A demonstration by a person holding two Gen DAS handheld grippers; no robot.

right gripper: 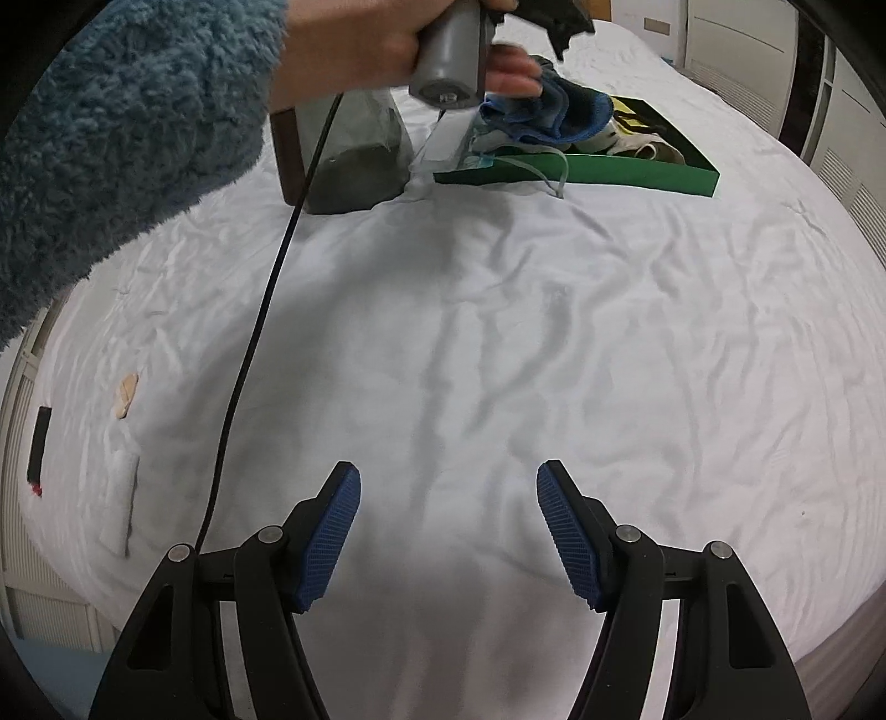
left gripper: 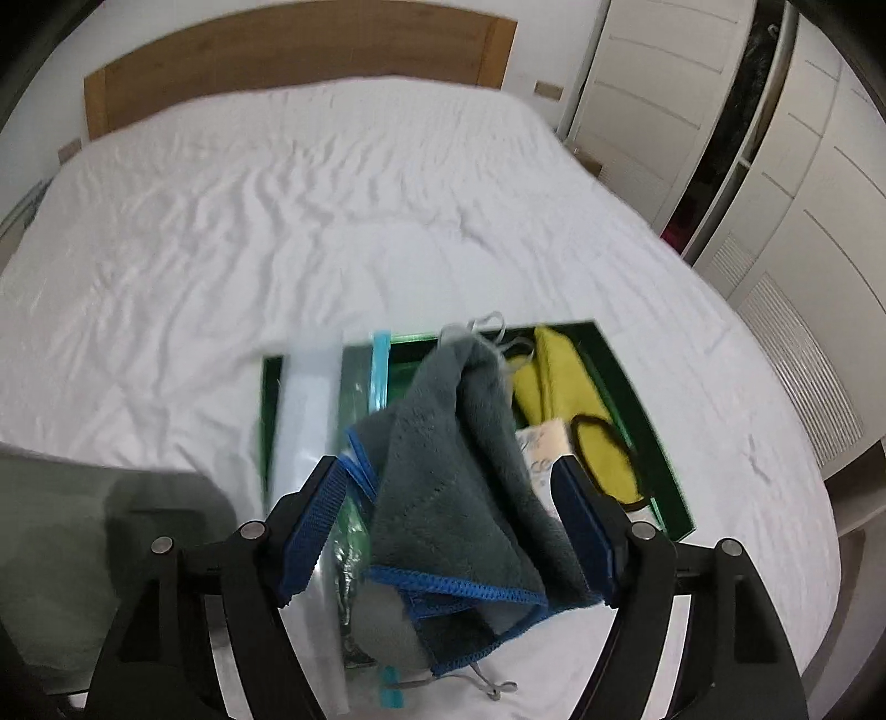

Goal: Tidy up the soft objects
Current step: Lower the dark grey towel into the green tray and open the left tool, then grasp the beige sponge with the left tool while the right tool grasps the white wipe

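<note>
A grey towel with blue edging [left gripper: 454, 471] lies crumpled over the near end of a green box [left gripper: 637, 399] on the white bed. My left gripper [left gripper: 447, 462] stands open around the towel, its pads clear of the cloth on both sides. A clear zip bag [left gripper: 310, 399] leans beside the towel, and a yellow cloth [left gripper: 554, 376] lies inside the box. In the right wrist view the towel [right gripper: 554, 105] and green box [right gripper: 609, 174] sit far off, under a hand [right gripper: 354, 50]. My right gripper [right gripper: 448, 482] is open above bare sheet.
A dark translucent container [right gripper: 354, 160] stands left of the box. A black cable [right gripper: 249, 360] runs across the sheet below a fluffy blue sleeve [right gripper: 111, 138]. A wooden headboard [left gripper: 299, 55] is at the far end and white wardrobes [left gripper: 775, 194] on the right.
</note>
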